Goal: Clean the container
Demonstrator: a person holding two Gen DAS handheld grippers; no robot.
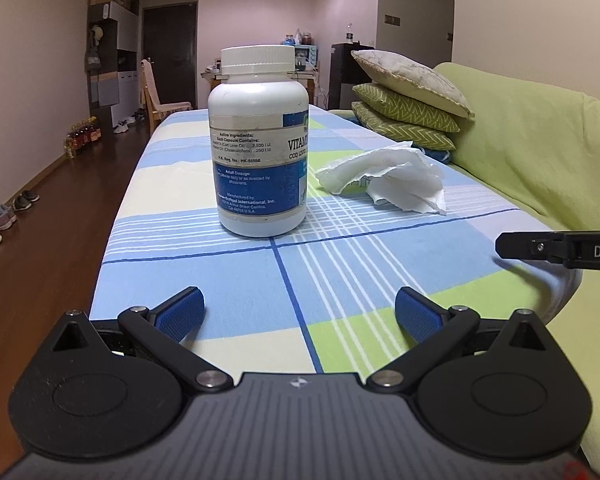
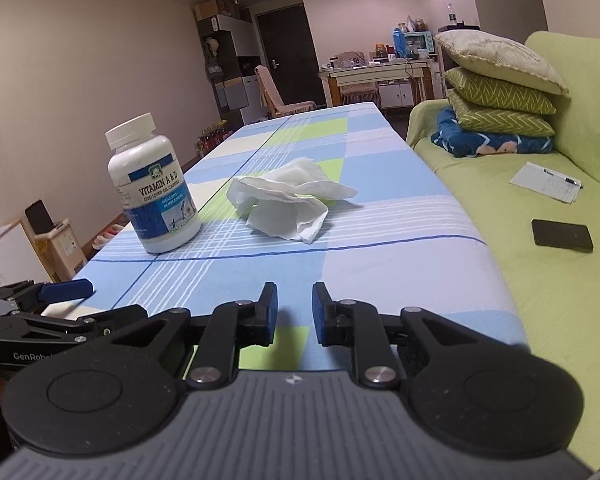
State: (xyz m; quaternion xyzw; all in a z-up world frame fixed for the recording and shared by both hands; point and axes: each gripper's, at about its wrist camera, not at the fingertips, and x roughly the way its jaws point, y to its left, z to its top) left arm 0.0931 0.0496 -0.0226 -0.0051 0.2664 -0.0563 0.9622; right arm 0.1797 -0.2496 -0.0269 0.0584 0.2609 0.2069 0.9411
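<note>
On the checked cloth of the long table (image 1: 236, 304), a white vitamin bottle (image 1: 259, 152) is seen standing upright, cap on, with a crumpled paper towel (image 1: 388, 178) lying just beside it to the right, apart from it. Neither is held: the left gripper (image 1: 300, 314) is spread wide with nothing between its blue pads, lined up straight at the bottle, while the right gripper (image 2: 295, 312) is kept narrowly parted and empty, aimed nearer the towel. The task is judged to be barely started. A clean start would be made if the bottle were clamped low on its body by the left, so it cannot tip, and the towel pinched at a thick fold by the right, so it is lifted whole. Dirt on the bottle cannot be made out; its far side is hidden, and only a sliver of each gripper is caught in the other's view.
</note>
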